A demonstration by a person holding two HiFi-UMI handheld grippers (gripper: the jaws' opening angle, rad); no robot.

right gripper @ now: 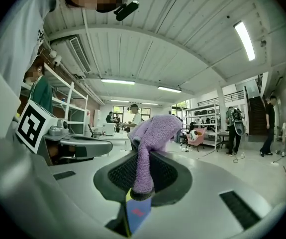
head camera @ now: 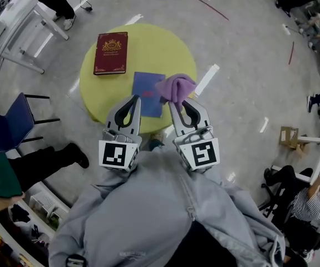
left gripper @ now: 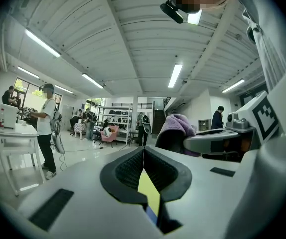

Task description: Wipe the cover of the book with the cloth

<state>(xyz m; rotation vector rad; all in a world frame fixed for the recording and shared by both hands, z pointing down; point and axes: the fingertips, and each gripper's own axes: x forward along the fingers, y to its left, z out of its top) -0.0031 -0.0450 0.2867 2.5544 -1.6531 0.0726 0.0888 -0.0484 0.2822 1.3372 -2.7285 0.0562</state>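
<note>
I had the right gripper pinching the purple cloth. Its own view showed one fold clamped between the jaws and the rest bunched loosely above the tips. The left gripper was pressed together on nothing, and in its view the jaws met with only a sliver of yellow showing below them. Both hung over the near side of the round yellow table. Two books lay flat on it: a blue book just ahead of the grippers, and a dark red book with a gold crest farther off to the left, well apart from the cloth. The task did not tell me which was meant. The blue one was nearer, and from the head view the cloth sat over its right edge. I judged that wiping had not begun, since the cloth looked held up in the air, not laid on a cover. To do the step well I wanted to lower the right gripper until the soft bunch, not the hard tips, met the cover. Then I would draw it across in long, overlapping, light strokes. A thin book would probably slide, so resting the closed left gripper on a corner seemed wise. The hold on the cloth was narrow, and dragging hard could tug it free.
</note>
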